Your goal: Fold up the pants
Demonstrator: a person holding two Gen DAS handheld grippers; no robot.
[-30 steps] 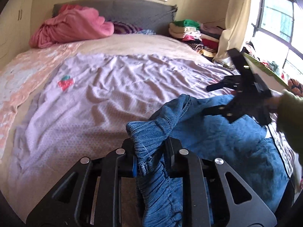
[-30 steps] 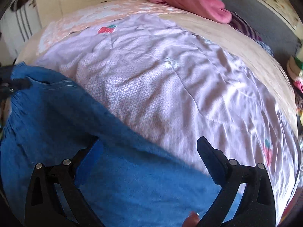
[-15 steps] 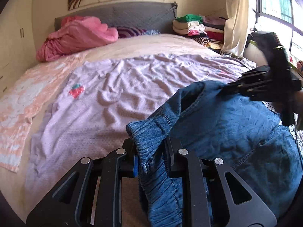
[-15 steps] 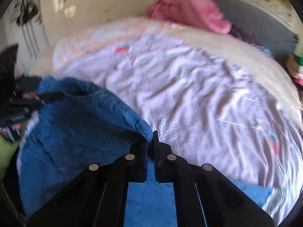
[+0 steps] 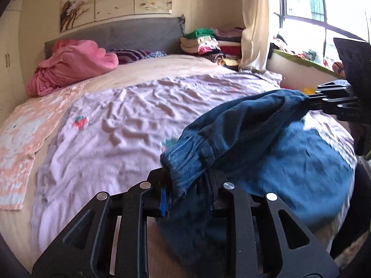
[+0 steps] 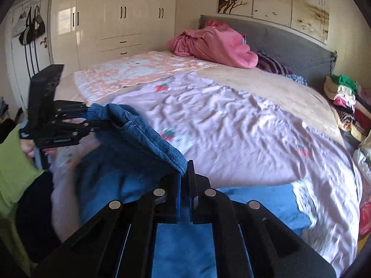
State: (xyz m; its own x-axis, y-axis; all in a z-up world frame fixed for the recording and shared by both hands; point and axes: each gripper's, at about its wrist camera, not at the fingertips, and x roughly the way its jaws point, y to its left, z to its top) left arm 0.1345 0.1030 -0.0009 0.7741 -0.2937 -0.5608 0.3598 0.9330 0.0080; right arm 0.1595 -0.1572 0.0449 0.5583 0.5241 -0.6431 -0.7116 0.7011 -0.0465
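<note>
Blue denim pants (image 5: pixel 266 143) hang by their waistband above the near edge of the bed. My left gripper (image 5: pixel 187 185) is shut on the gathered elastic waistband at one corner. My right gripper (image 6: pixel 184 176) is shut on the other waistband corner of the pants (image 6: pixel 139 134). The right gripper also shows in the left wrist view (image 5: pixel 308 103), and the left gripper in the right wrist view (image 6: pixel 87 118). The waistband stretches between them; the legs hang down over the bed edge, their lower ends hidden.
A lilac sheet (image 5: pixel 139 106) with strawberry prints covers the bed. A pink blanket heap (image 5: pixel 74 62) and striped pillow lie at the headboard. Folded clothes (image 5: pixel 204 41) are stacked by the window. White wardrobes (image 6: pixel 120 18) stand along the wall on the bed's left side.
My right gripper closed on the waistband corner. Both grippers rose and drew apart, lifting the pants off the bed and stretching the waistband.
</note>
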